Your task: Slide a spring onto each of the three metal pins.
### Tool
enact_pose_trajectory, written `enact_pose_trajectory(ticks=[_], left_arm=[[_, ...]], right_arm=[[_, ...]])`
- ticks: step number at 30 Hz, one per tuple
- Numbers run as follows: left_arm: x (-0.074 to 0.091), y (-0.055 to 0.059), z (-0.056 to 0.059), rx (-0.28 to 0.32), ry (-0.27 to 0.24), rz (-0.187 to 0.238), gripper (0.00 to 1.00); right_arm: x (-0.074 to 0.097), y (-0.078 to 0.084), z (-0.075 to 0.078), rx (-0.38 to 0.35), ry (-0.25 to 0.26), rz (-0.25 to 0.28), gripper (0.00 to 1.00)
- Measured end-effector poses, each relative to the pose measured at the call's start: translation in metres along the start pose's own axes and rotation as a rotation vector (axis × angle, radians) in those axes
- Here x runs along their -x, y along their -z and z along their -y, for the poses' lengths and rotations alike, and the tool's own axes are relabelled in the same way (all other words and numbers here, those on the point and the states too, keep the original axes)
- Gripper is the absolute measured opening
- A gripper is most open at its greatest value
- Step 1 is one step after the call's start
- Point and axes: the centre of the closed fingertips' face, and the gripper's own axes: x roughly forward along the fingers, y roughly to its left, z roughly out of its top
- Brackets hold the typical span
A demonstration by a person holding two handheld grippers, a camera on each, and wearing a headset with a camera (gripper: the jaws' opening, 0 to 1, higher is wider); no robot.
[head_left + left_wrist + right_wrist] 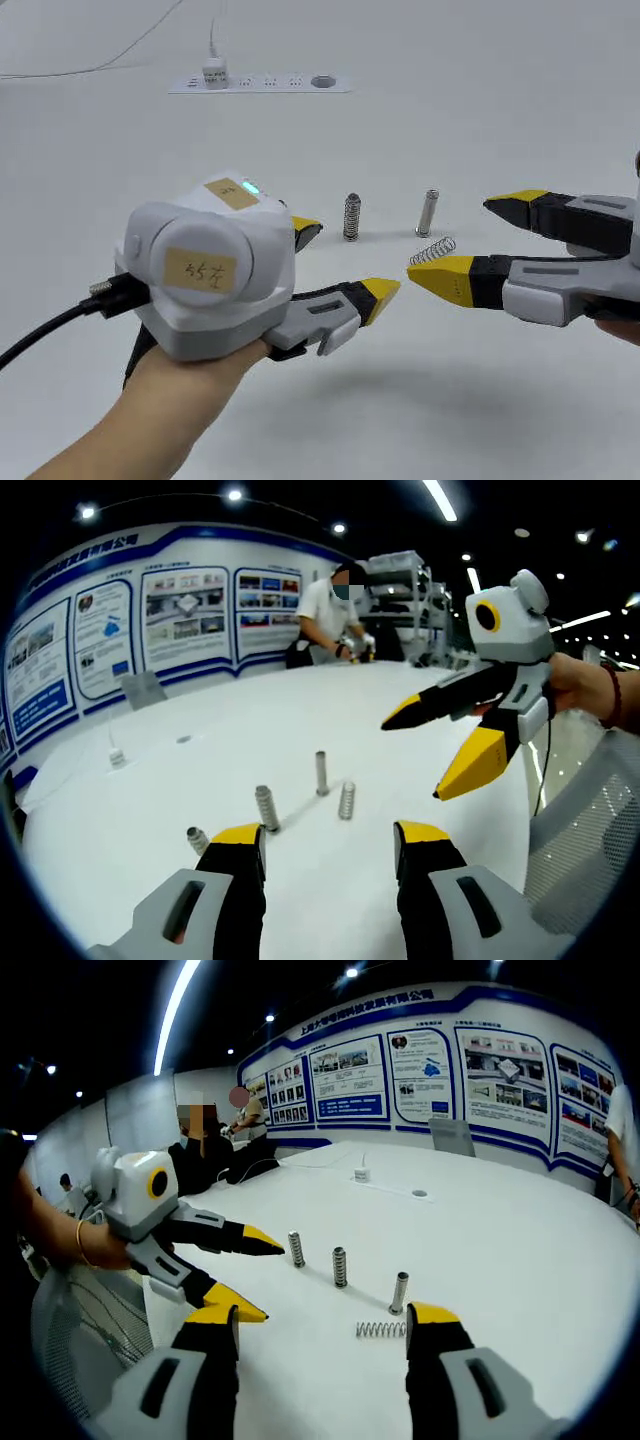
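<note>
Three metal pins stand in a row on the white table. Two carry springs: one pin (pixel 296 1248) and the middle pin (pixel 351 216). The third pin (pixel 428 212) is bare. A loose spring (pixel 432 250) lies flat just in front of the bare pin, also seen as the spring (pixel 381 1330) between the right gripper's tips. My left gripper (pixel 345 262) is open and empty, left of the row; its body hides the first pin in the head view. My right gripper (pixel 452 236) is open and empty, its lower tip right beside the loose spring.
A white power strip (pixel 260 83) with a plugged charger lies at the table's far side, its cable running left. People (pixel 328 615) work at the far end of the table. Poster boards (pixel 430 1060) line the wall.
</note>
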Motion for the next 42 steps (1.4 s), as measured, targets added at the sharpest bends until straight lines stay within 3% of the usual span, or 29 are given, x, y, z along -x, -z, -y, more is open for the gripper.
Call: enact_pose_trajectory(ticks=[12, 31, 42], left_arm=[[-0.025, -0.002, 0.006, -0.043, 0.034, -0.025, 0.46], [-0.07, 0.011, 0.016, -0.094, 0.12, -0.083, 0.32], [-0.087, 0.02, 0.019, -0.1, 0.14, -0.109, 0.25]], right_arm=[[0.012, 0.01, -0.004, 0.007, 0.008, 0.006, 0.72], [0.021, 0.015, -0.007, 0.03, 0.031, 0.01, 0.71], [0.022, 0.017, -0.004, 0.003, 0.03, 0.019, 0.68]])
